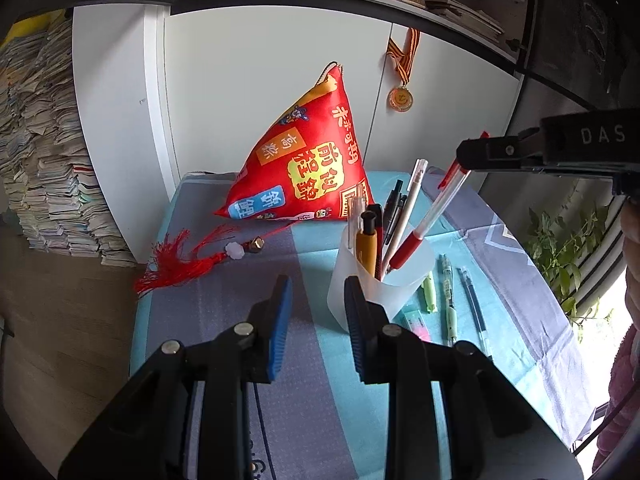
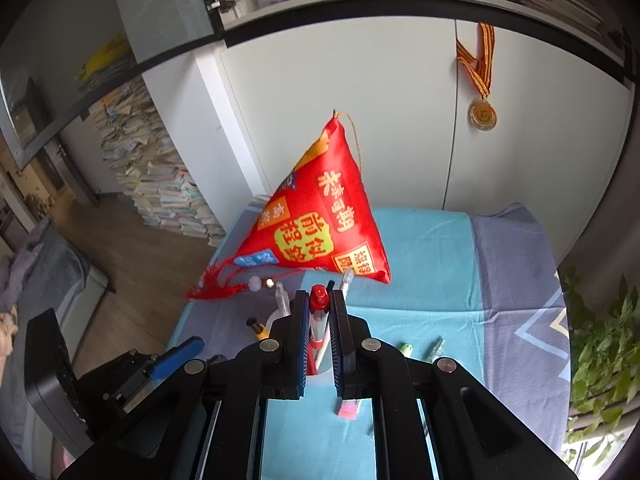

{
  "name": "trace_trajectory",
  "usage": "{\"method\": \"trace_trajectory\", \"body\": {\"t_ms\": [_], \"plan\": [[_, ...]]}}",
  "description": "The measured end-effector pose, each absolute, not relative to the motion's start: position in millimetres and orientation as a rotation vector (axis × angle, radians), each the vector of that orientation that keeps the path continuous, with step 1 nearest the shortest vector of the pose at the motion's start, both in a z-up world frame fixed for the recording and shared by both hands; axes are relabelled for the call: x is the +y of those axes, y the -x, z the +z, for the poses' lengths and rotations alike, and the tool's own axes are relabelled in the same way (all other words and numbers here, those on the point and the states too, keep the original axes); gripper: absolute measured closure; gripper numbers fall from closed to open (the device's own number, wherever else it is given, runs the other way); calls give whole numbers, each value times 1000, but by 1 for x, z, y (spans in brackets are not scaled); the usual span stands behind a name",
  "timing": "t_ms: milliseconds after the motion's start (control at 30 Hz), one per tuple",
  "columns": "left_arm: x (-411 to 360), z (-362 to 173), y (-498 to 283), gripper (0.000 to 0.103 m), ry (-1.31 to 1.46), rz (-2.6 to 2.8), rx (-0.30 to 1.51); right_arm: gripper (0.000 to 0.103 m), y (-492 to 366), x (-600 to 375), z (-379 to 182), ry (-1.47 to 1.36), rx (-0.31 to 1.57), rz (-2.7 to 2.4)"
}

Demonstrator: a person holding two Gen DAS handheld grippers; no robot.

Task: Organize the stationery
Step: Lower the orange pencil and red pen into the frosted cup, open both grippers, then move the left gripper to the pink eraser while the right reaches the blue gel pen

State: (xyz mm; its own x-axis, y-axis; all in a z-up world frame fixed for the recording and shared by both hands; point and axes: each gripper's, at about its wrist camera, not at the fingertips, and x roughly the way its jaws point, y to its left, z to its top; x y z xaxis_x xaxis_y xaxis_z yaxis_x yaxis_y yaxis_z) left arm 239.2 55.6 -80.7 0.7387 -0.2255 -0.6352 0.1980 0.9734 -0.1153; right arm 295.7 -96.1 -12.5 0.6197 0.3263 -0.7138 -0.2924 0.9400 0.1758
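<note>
A translucent white cup [image 1: 400, 292] stands on the blue cloth and holds several pens, among them a yellow one [image 1: 368, 248]. A red pen [image 1: 424, 220] leans out of the cup with its tip inside. My right gripper [image 1: 464, 160] is shut on that pen's upper end; its red cap [image 2: 319, 298] shows between the pads of the right gripper [image 2: 320, 296]. My left gripper [image 1: 318, 282] is open just left of the cup, only cloth between its pads; its right finger overlaps the cup's left side. Its blue pad [image 2: 176, 354] shows at lower left in the right wrist view.
A green highlighter [image 1: 429, 292], a green pen [image 1: 449, 296], a dark refill [image 1: 474, 300] and a pink eraser [image 1: 418, 322] lie right of the cup. A red pyramid cushion [image 1: 304, 160] with a tassel [image 1: 180, 260] stands behind. White cabinet doors rise beyond; a plant [image 1: 560, 248] is at right.
</note>
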Motion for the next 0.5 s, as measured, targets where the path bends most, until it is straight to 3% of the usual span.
{"method": "trace_trajectory", "body": {"t_ms": [367,500], "plan": [[21,-96,-222,73,-54,-323,733,92,-290,-122,-41,-103,905,339],[-6,-109,-218,73,-114,-384,759,87,-272,-150,-47,-87,900,271]]}}
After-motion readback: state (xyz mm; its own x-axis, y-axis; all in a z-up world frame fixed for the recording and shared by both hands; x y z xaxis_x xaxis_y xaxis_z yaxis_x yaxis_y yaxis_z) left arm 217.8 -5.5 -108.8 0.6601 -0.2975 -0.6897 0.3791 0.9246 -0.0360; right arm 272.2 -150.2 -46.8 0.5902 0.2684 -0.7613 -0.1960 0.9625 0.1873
